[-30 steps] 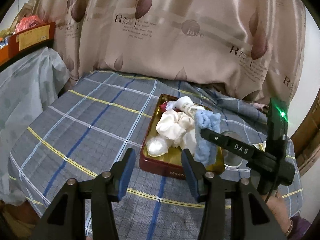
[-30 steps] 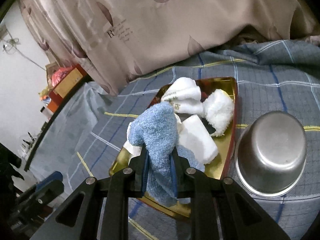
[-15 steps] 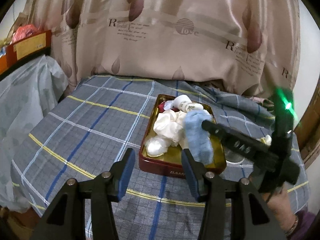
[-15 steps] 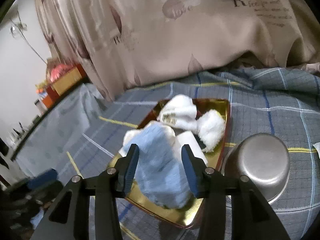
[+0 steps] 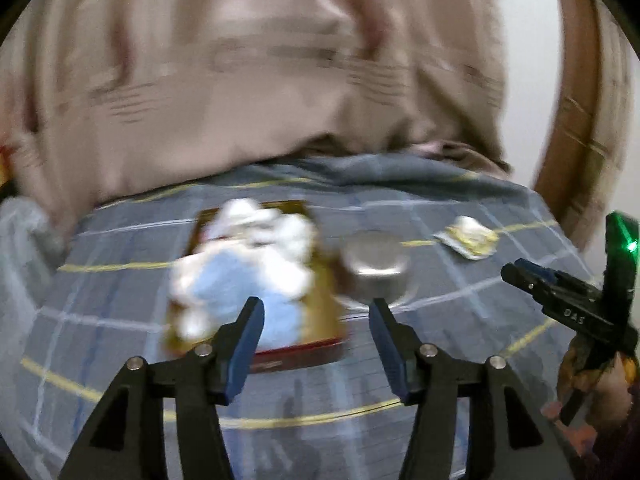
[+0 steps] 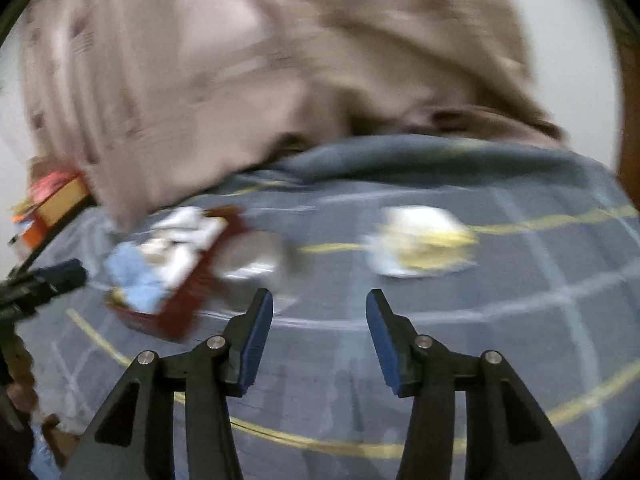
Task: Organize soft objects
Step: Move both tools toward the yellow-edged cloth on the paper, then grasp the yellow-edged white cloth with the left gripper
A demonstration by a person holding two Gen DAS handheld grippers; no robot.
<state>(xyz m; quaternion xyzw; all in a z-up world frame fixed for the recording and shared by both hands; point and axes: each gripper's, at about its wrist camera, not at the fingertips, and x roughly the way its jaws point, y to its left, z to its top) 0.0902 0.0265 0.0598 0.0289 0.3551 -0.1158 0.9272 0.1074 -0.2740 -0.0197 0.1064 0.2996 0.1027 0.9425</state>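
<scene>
Both views are blurred by motion. The red-rimmed, gold-lined tray (image 5: pixel 300 354) holds the light blue cloth (image 5: pixel 248 292) and several white soft things (image 5: pixel 272 232). My left gripper (image 5: pixel 316 308) hangs in front of the tray. Its jaws are opening and nothing is between them. My right gripper (image 6: pixel 320 296) is over bare tablecloth to the right of the tray (image 6: pixel 176 312). Its jaws are opening too, with nothing between them. The blue cloth (image 6: pixel 136 276) lies in the tray. A crumpled white and yellow piece (image 6: pixel 420 240) lies ahead of the right gripper.
A steel bowl (image 5: pixel 376 264) stands just right of the tray. A beige curtain (image 5: pixel 280 80) hangs behind the blue plaid tablecloth (image 5: pixel 460 320). A wooden frame (image 5: pixel 580 120) rises at the far right. Orange boxes (image 6: pixel 60 196) sit at the far left. A hand (image 5: pixel 592 380) holds the right gripper.
The right gripper opened and let go of the blue cloth, which now lies in the tray, then swung right. The left gripper also turned right and its jaws widened.
</scene>
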